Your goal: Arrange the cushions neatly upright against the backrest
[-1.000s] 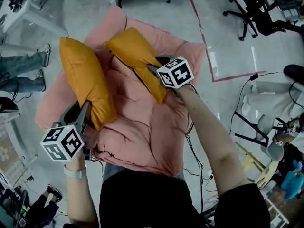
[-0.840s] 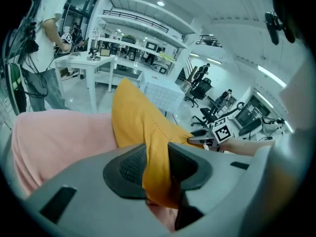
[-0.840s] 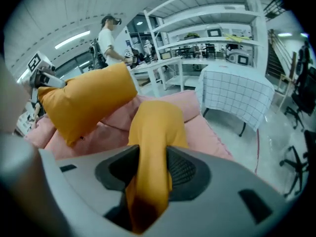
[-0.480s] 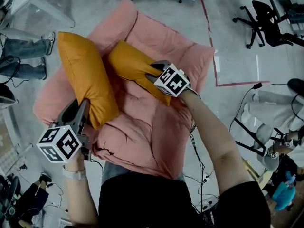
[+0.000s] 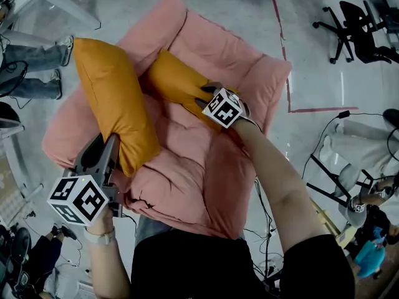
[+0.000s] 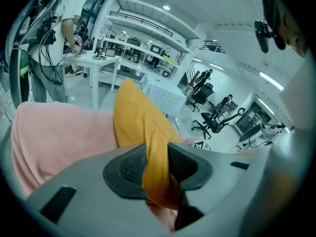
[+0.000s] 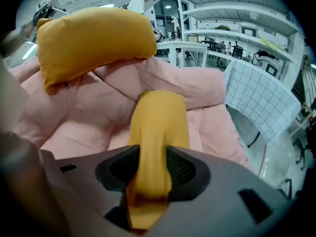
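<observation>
Fingers [image 6: 123, 167] of left gripper [image 6: 157, 162] clench left cushion's [image 6: 136, 117] corner, right gripper's [image 7: 153, 169] clench right cushion's [image 7: 160, 117], hiding both tips.

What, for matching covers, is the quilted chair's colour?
The quilted chair is pink, clearest in the head view.

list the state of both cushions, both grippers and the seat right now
left cushion: pinched at its near end, raised off the pink seat
right cushion: pinched at one end, pointing toward the backrest, not upright
left gripper: jaws shut on left cushion
right gripper: jaws shut on right cushion
pink seat: rumpled, no cushion propped yet
</observation>
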